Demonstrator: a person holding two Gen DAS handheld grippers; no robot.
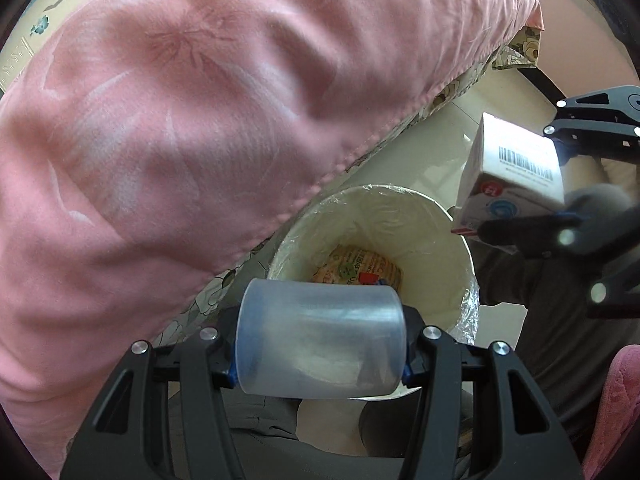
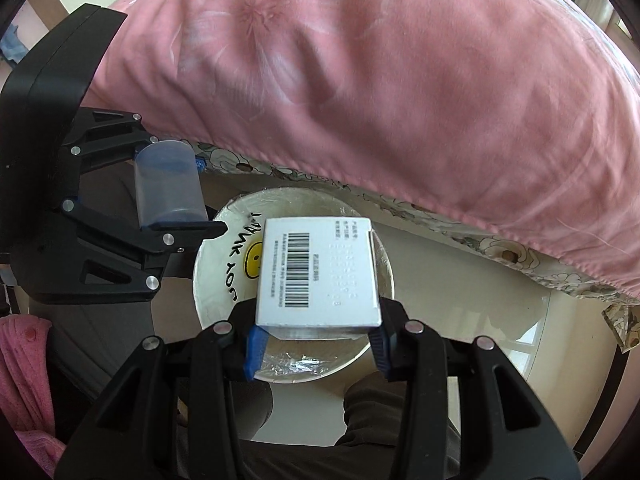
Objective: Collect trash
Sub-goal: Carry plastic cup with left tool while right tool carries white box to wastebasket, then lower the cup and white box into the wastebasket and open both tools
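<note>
Left gripper (image 1: 320,344): its fingers pinch a translucent plastic cup (image 1: 320,340) by its two ends, the cup lying sideways just above the near rim of the trash bin (image 1: 452,236).
Right gripper (image 2: 316,344): its blue-padded fingers (image 2: 254,350) pinch a white box (image 2: 320,272) with a barcode, held flat over the bin's mouth.
Trash bin: pale, round, lined with a clear plastic bag (image 1: 468,312); the right wrist view shows a yellow smiley face (image 2: 253,265) and black lettering on its side.
Inside the bin: a printed paper wrapper (image 1: 360,270) lies at the bottom.
Beside the bin: a person's legs in grey trousers (image 2: 256,416) stand on the near side, on a pale floor (image 2: 500,320).
Beyond the bin: a bed with a pink quilt (image 1: 200,120) hangs over the far rim, a floral sheet (image 2: 500,252) showing under the quilt's edge.
</note>
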